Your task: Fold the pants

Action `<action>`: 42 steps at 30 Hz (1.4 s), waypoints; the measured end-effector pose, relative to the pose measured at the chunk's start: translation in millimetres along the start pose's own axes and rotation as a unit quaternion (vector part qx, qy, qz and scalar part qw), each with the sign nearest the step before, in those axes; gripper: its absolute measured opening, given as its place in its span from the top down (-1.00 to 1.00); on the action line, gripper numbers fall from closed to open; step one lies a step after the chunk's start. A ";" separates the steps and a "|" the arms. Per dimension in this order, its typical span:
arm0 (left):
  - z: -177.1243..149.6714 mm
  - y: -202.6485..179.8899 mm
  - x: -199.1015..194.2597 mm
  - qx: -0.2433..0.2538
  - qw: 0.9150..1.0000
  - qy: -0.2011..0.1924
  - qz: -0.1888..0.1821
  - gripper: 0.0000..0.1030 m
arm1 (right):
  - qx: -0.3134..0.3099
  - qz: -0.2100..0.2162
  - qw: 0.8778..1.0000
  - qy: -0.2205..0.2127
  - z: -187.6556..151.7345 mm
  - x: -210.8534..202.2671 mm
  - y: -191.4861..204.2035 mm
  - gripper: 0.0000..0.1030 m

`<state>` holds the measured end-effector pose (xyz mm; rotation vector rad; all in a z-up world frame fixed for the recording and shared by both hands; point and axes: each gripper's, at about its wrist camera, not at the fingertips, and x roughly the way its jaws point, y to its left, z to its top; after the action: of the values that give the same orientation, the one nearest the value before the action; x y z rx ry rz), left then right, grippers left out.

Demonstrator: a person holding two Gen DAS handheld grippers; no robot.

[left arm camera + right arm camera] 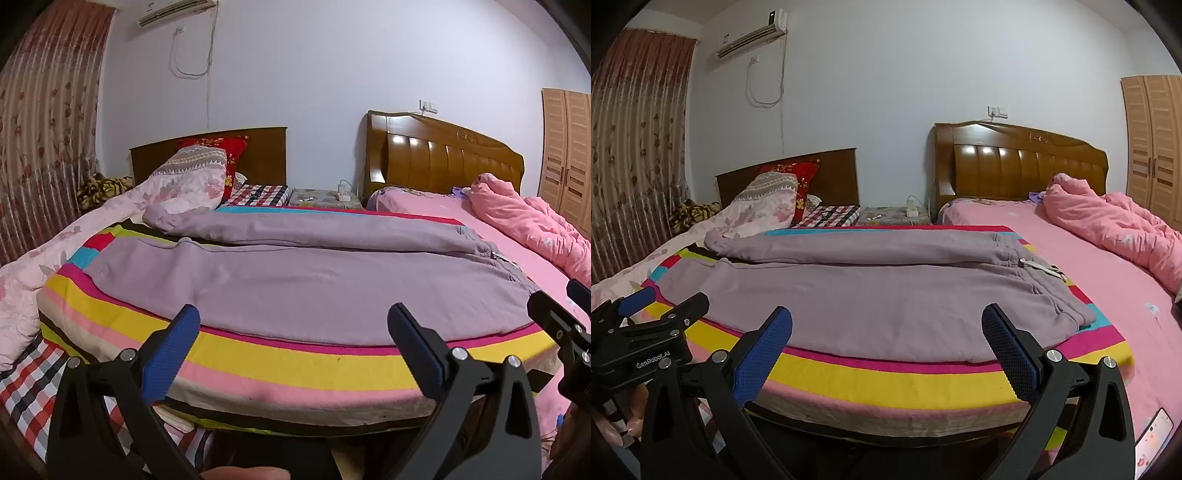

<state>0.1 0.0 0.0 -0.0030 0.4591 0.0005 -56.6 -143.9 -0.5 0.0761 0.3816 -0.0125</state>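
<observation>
Presently, both grippers hang level in front of the near edge of the bed, pointing across it toward the headboards. The left gripper has its blue-padded fingers spread wide, holding nothing, tips just short of the striped blanket. The right gripper stands the same way: fingers parted, pads bare, poised over the blanket's near border. Each tool shows at the edge of the other's view, the left one at the left of the right wrist view and the right one at the right of the left wrist view, so the two sit side by side, apart.

The pants are lilac-grey sweatpants lying flat on the striped blanket, lengthwise across the bed. The waistband is to the right, the leg ends to the left. The two legs lie parallel, one nearer and one farther, a narrow gap between them. A drawstring trails at the waist.

A pink quilt is bunched on the right-hand bed. A phone lies at the lower right.
</observation>
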 end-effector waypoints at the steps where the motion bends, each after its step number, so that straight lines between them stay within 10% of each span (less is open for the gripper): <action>1: 0.0 0.0 0.1 0.000 1.000 0.001 0.000 -0.97 | 0.001 0.001 1.000 -0.005 0.0 -0.6 -0.1 -0.92; 42: -6.9 -1.1 3.4 0.008 1.000 0.010 -0.003 -0.97 | 0.009 0.012 1.000 0.003 -9.7 7.4 5.4 -0.92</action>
<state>0.0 -1.1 -7.7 0.0122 0.4785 -0.0089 -53.2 -137.8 -11.8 0.0978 0.3876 0.0073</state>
